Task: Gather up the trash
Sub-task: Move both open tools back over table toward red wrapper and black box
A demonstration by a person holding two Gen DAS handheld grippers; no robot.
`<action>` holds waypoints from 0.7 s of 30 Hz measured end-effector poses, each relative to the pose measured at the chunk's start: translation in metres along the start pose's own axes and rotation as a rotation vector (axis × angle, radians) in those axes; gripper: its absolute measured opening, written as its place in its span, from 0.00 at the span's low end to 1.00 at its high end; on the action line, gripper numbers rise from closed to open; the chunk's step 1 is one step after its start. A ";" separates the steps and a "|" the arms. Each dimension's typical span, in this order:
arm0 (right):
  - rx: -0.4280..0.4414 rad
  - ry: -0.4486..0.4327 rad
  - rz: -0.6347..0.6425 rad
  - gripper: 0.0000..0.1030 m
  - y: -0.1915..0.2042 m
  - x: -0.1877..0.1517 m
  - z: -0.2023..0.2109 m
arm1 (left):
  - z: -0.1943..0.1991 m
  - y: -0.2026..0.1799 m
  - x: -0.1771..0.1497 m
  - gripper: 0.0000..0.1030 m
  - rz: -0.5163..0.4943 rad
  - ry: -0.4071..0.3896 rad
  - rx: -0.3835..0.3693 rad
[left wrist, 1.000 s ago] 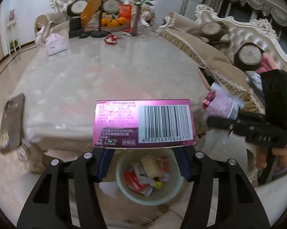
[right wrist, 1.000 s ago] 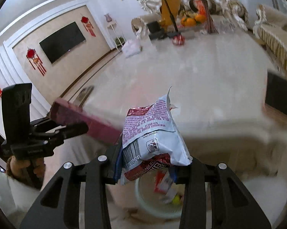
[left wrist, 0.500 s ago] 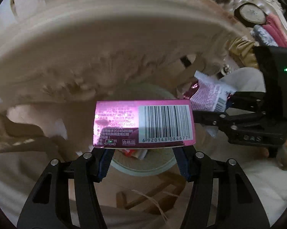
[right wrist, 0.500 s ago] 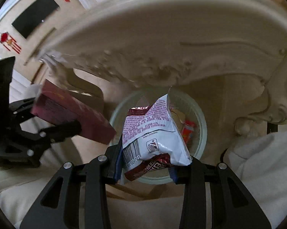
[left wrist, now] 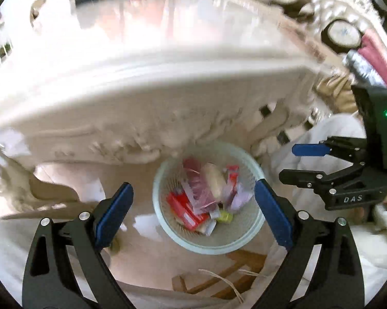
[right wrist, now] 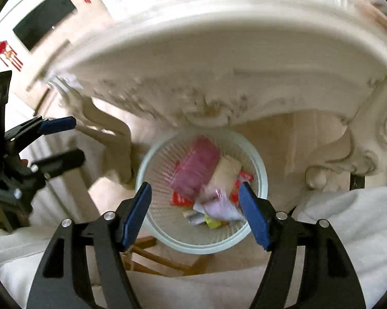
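Both your grippers have let go since a moment ago: the pink box has left your left gripper (left wrist: 192, 207) and the snack bag your right gripper (right wrist: 194, 212), and both sets of jaws are opening with nothing between them. Just beyond the fingertips, the pale mesh wastebasket (left wrist: 165, 221) sits on the floor under the carved table edge (left wrist: 147, 118). Only your right view catches the pink box (right wrist: 197, 166), blurred, on the wrappers (left wrist: 185, 209), with the pale bag (right wrist: 219, 206) beside it.
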State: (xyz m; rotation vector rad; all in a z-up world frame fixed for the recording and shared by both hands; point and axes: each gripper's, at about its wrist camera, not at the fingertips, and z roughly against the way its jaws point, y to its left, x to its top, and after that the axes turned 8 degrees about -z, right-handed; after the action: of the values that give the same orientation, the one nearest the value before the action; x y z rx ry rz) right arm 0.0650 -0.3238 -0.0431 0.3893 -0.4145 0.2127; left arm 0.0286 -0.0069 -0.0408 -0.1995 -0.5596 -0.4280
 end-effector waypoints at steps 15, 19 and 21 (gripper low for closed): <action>0.008 -0.347 0.023 0.69 0.009 0.122 0.074 | 0.052 0.065 0.146 0.90 0.030 -0.196 0.145; -0.018 -0.429 -0.024 0.69 -0.007 0.210 0.070 | 0.025 0.088 0.225 0.90 -0.011 -0.219 0.187; -0.048 -0.466 -0.027 0.69 -0.014 0.262 0.062 | 0.003 0.103 0.265 0.90 0.010 -0.217 0.212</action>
State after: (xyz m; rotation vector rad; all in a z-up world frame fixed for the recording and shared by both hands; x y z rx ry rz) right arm 0.2810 -0.3298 0.1175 0.3958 -0.8706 0.0830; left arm 0.2752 -0.0037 0.1007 -0.0451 -0.8121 -0.3358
